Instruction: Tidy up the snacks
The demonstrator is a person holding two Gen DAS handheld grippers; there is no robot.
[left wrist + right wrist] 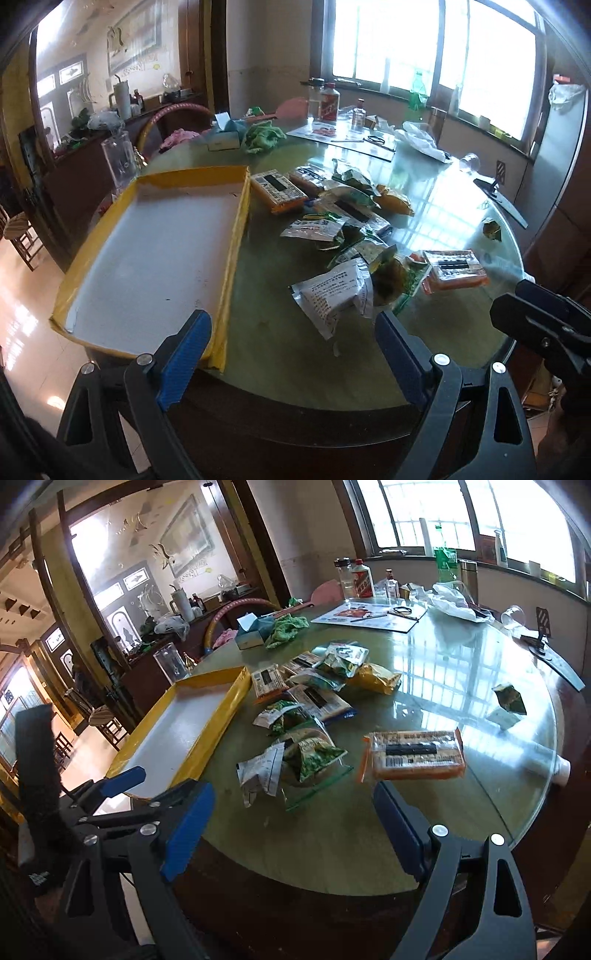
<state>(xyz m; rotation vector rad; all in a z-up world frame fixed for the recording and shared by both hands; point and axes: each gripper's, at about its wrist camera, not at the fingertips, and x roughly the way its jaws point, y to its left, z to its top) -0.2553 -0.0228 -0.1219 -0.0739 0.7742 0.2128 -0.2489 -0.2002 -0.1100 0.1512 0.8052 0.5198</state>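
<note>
The yellow-walled tray [155, 243] lies at the left of the round glass-topped counter [280, 332], with nothing in it. Its near corner overhangs the counter's rim, so a packet dropped hard there, or a nudge from the left gripper [293, 354], might tip or slide it off. That gripper hangs over the near edge with its jaws spread wide and holding nothing, one blue pad above the tray's near wall.

Just right of the tray, the snacks lie in a loose heap. At the near end a silver packet [334, 291] leans against a green-printed bag [391, 280], with their edges overlapping. A pinch on one would likely drag its neighbour, and the crinkled foil looks slippery, so a shallow grip on a corner could let go on the way to the tray.

Further right lies the orange cracker pack [415, 755], flat and apart from the heap, just beyond the right gripper [295, 830]. This gripper is also spread and holding nothing. On smooth glass the flat pack may skid ahead of closing pads rather than lift.

Far right, a lone small green packet [511, 698] sits near the rim, and a careless sweep could push it off.
</note>
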